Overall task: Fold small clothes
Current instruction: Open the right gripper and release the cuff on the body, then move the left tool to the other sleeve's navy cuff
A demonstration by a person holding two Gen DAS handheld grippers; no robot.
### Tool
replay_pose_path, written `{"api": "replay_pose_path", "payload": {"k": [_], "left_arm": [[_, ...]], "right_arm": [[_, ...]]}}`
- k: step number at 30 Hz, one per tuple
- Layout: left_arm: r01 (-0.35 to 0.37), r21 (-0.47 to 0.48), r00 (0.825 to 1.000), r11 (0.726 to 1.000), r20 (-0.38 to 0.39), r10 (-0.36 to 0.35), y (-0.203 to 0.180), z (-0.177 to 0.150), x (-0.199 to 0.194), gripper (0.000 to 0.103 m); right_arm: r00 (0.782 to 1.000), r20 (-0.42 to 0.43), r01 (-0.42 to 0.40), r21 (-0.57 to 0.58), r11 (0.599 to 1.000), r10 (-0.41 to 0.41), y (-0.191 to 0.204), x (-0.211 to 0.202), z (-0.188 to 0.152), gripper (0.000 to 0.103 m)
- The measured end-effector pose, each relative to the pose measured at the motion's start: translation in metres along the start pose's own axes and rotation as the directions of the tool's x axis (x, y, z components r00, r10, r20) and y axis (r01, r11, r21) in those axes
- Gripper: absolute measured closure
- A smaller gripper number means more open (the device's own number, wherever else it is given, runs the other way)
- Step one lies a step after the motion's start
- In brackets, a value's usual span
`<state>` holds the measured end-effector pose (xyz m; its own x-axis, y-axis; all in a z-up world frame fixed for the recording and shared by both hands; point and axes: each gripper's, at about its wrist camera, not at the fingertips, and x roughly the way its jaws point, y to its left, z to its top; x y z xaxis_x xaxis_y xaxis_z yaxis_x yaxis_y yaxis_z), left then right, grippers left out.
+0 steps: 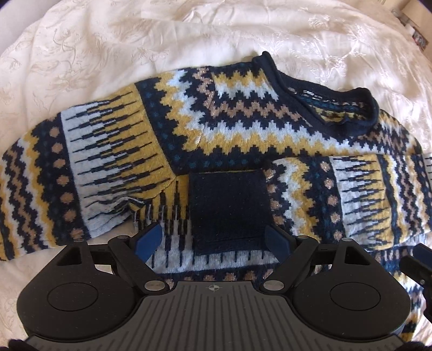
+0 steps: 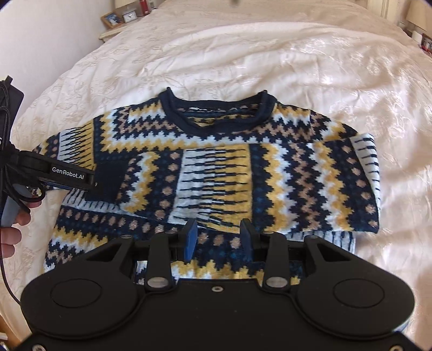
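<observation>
a patterned sweater (image 2: 216, 172) in navy, yellow, white and tan lies flat on a cream bedspread (image 2: 297, 67), collar (image 2: 216, 113) away from the cameras. at the far left of the right wrist view a hand (image 2: 13, 229) holds the left gripper (image 1: 213, 240), whose black body reaches in over the sweater's left side. in its own view that gripper's jaws stand wide apart, one blue finger (image 1: 148, 240) on each side of a navy cuff (image 1: 229, 210); they hold nothing. the cuff ends a sleeve (image 1: 351, 194) folded across the chest from the right, and the other sleeve (image 1: 67, 183) stretches out to the left on the bedspread. further right, the right gripper (image 2: 218, 237) sits low over the sweater's lower middle, just below the folded sleeve; its jaws are partly open, narrower than the left's, with knit showing between the fingers (image 2: 191, 237) and nothing gripped. a picture frame (image 2: 112, 19) and clock (image 2: 129, 16) stand on a bedside table at top left.
</observation>
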<state>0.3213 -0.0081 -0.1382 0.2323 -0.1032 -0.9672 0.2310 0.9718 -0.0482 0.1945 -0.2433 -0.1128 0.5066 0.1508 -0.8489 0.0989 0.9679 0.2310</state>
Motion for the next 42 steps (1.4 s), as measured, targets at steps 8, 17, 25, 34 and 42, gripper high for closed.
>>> {"api": "replay_pose_path", "payload": {"k": [8, 17, 25, 34, 42], "left_arm": [[0.041, -0.054, 0.999, 0.998, -0.031, -0.042, -0.002, -0.001, 0.003, 0.084], [-0.023, 0.041, 0.985, 0.999, 0.175, 0.015, -0.022, 0.0, -0.059, 0.095], [-0.029, -0.057, 0.998, 0.998, 0.057, 0.033, 0.006, 0.002, -0.027, 0.095], [-0.092, -0.06, 0.993, 0.994, 0.071, 0.096, 0.013, 0.006, -0.017, 0.094], [-0.163, -0.045, 0.987, 0.986, -0.007, 0.163, 0.015, 0.009, 0.012, 0.071]], "right_arm": [[1.0, -0.015, 0.021, 0.04, 0.999, -0.02, -0.017, 0.004, -0.005, 0.057], [0.999, -0.009, 0.038, 0.079, 0.996, -0.038, -0.03, -0.001, -0.014, 0.057], [0.995, 0.015, 0.095, 0.13, 0.987, -0.097, -0.053, 0.002, -0.005, 0.057], [0.987, 0.018, 0.155, 0.191, 0.969, -0.161, -0.089, 0.021, 0.024, 0.056], [0.969, -0.098, 0.247, 0.275, 0.929, -0.228, -0.127, 0.045, 0.019, 0.056]]}}
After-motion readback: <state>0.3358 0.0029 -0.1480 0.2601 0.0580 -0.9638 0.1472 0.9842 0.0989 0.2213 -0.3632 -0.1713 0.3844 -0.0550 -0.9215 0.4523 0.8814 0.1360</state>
